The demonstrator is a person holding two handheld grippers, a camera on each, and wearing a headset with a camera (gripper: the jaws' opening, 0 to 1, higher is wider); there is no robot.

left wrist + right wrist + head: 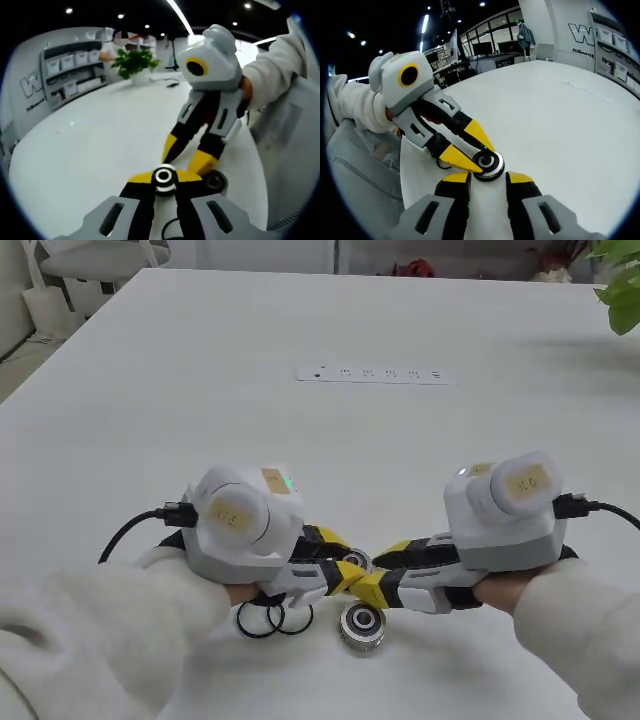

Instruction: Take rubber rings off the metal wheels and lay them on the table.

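White surface [400, 440], two hand-held grippers meeting at a wheel [488, 163].
The left hand-held gripper [479, 154] pinches the wheel between its jaws. The right hand-held gripper [487, 178] faces the wheel, jaws spread, tips just beside it. A second wheel [362, 625] lies near the wheel, toward the person. Two black rings [275, 618] lie left of the wheel.

A white power strip [375, 374] lies flat at the far middle. A leafy plant [622, 285] pokes in at the upper right. In the left gripper view, shelves [75, 65] of white bins line a wall under ceiling lights [69, 10].
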